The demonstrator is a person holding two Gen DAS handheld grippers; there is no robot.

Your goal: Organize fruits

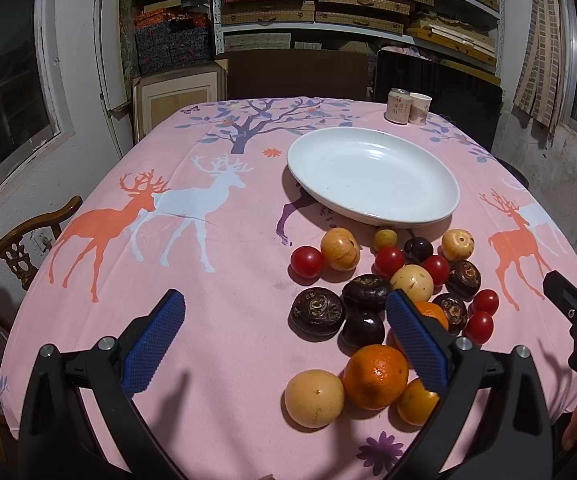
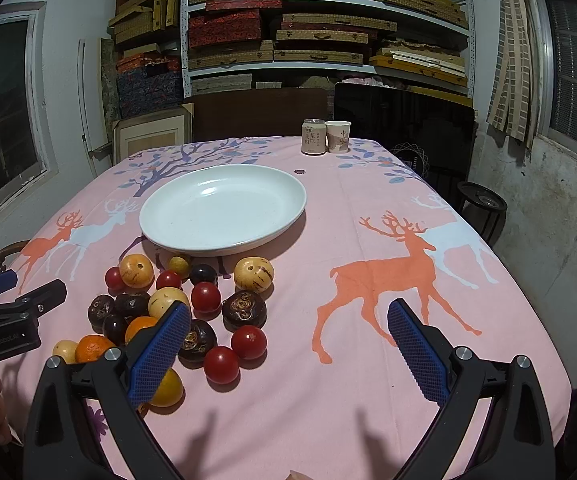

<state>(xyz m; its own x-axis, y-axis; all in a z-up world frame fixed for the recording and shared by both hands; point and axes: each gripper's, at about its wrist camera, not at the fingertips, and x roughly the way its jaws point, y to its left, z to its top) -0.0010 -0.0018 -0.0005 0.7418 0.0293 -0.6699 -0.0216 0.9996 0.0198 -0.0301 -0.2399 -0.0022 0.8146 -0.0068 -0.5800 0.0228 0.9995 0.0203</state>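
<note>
Left wrist view: left gripper (image 1: 284, 336) hangs wide open and empty; fruits (image 1: 388, 300) lie heaped just before the empty plate (image 1: 372, 176). Take one edge fruit per grasp

Right wrist view: right gripper (image 2: 288, 344) is wide open and empty, beside the heap

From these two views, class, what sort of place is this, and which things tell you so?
Probably a storeroom used as a dining corner at home: metal shelves stacked with flat boxes fill the back wall, while a table under a deer-print tablecloth holds a white plate and loose fruit.
</note>
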